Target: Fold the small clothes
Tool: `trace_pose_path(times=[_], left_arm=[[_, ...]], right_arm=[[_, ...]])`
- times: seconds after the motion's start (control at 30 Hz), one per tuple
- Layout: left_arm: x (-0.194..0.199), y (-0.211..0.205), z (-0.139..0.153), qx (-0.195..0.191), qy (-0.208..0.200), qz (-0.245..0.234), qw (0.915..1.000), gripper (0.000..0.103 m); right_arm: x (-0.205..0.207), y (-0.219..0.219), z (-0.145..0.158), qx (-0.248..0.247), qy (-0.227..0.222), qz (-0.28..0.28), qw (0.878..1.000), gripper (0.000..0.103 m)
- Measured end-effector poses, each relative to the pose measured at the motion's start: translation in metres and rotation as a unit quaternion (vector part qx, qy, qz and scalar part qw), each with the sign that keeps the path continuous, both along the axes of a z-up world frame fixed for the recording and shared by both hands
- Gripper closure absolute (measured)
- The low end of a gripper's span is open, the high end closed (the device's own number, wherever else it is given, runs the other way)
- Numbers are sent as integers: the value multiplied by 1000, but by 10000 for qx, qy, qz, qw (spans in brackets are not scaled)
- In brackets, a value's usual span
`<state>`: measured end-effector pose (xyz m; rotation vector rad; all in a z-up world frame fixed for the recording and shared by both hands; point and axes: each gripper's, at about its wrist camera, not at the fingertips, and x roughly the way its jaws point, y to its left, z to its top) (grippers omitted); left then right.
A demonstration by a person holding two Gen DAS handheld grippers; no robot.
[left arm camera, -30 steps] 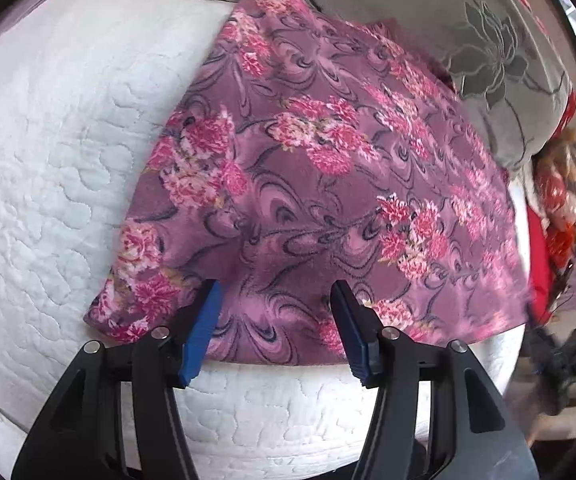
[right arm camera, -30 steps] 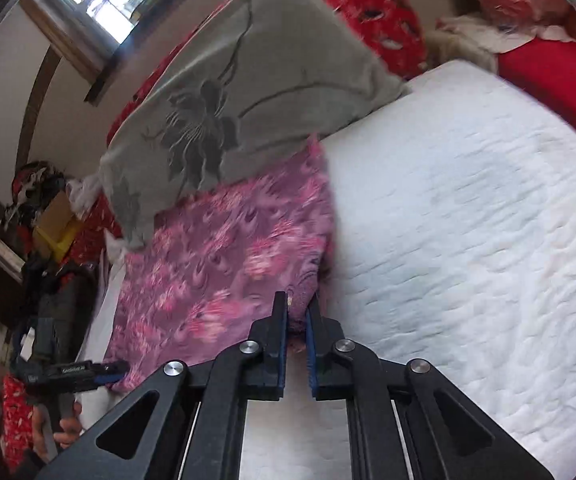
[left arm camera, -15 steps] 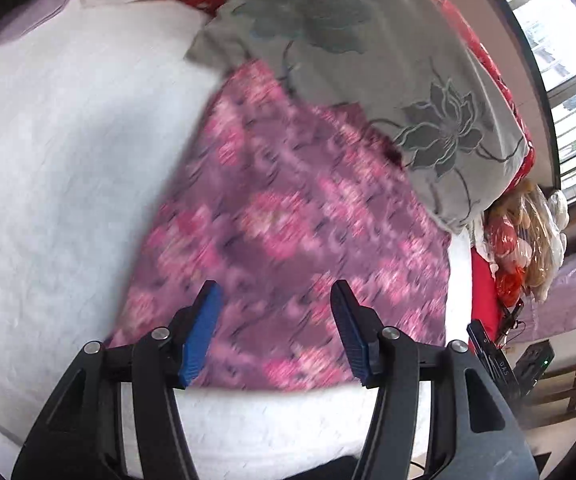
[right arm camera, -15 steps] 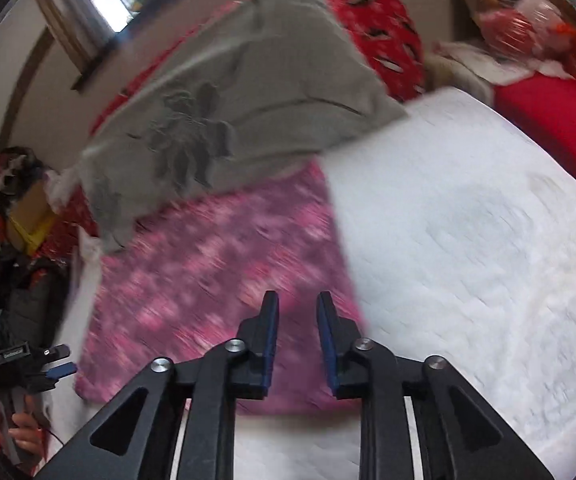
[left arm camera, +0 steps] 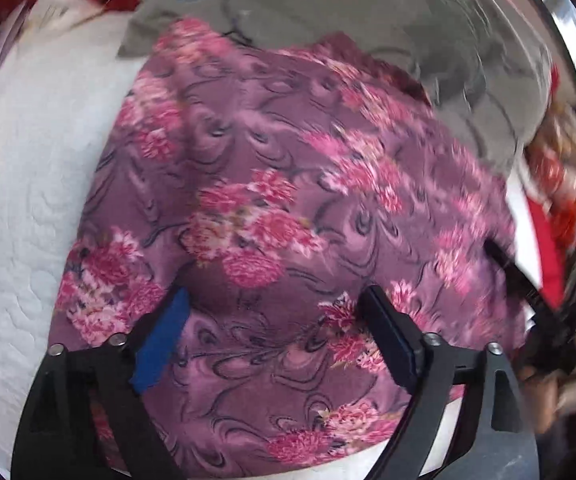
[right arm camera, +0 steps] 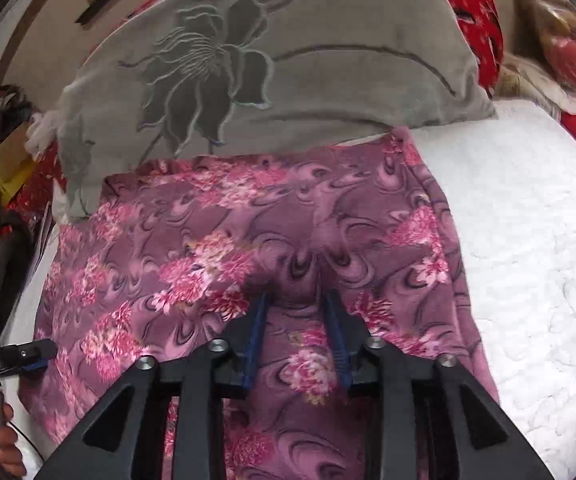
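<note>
A purple cloth with pink flowers (left arm camera: 288, 200) lies spread flat on a white quilted bed (left arm camera: 27, 180). My left gripper (left arm camera: 275, 296) hangs over the cloth's near part. Its jaws are opening wide and the pads press on nothing. In the right wrist view the same cloth (right arm camera: 227, 240) fills the middle. My right gripper (right arm camera: 296, 298) points down at its centre with its jaws opening. A low ridge of cloth rises between its blue pads (right arm camera: 257, 332), and I see no grip on it.
A grey pillow with a dark flower (right arm camera: 247, 60) overlaps the cloth's far edge. Red bedding (right arm camera: 476, 12) and bagged things (right arm camera: 568, 52) lie behind it. White quilt (right arm camera: 528, 260) stretches to the right. A hand (right arm camera: 3, 444) shows at the lower left.
The left jaws have spread much wider and now stand over the cloth instead of at its near edge. The right jaws went from shut to parted and moved from the cloth's corner to its middle.
</note>
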<state>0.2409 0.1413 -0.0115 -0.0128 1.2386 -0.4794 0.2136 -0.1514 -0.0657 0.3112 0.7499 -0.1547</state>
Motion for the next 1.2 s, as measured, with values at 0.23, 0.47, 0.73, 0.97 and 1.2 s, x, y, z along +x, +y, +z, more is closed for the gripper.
trace_pose_path(times=[0.23,0.47,0.73,0.97,1.2], left_arm=[[-6,-3,0,131,-125,-13,9998,4],[-4,-9,1,160,-104,-54,9998,4],[11,-25,12,273,-274,-102,9992,3],[81,-19,25,420,-410,329,9977,2],[110,-16,-1,583,128,473,9971,0]], right_arm=[[5,7,16,-139,413,333,9985,52],[3,-18,22,-147,220,-258,9993,48],[8,-16,14,-572,484,-119,9971,43],[26,-51,26,-330,195,-702,9968,43],[22,-70,6,136,414,-1191,9919,41]])
